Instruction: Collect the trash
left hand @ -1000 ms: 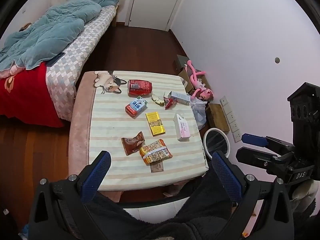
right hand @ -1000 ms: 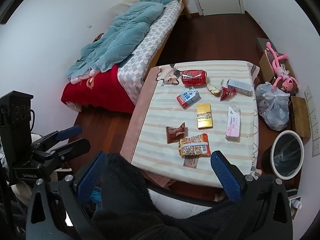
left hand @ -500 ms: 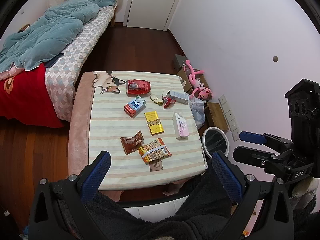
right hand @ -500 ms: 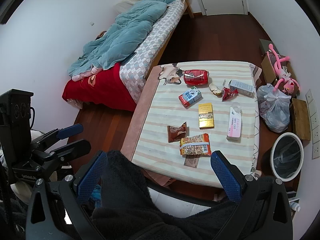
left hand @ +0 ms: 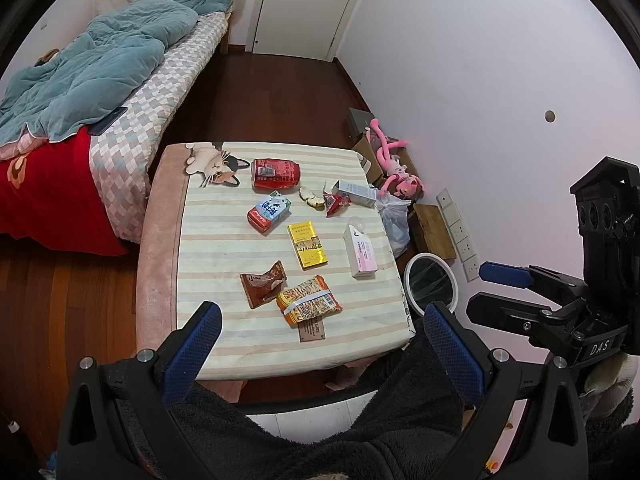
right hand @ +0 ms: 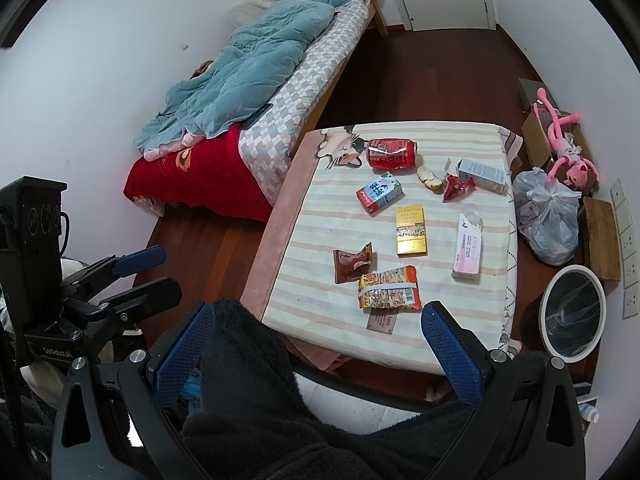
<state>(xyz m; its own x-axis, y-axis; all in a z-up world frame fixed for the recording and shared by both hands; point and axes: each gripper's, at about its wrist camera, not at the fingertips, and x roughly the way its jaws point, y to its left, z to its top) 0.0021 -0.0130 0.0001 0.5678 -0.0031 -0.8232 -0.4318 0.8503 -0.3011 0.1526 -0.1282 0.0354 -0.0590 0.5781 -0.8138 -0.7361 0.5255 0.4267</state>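
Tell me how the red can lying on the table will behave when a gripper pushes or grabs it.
The red can lies on its side, so a push across its length would probably roll it over the striped cloth. Its wall looks creased, which suggests it is empty, light and easy to crush further. The shiny metal may slip between the fingers, so gripping across the body seems safer.

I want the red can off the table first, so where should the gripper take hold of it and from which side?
The red can lies on its side near the table's far edge, its length running left to right, and it looks dented. Probably best to come down from above with the open right gripper and close across the middle of its round body, not the ends.
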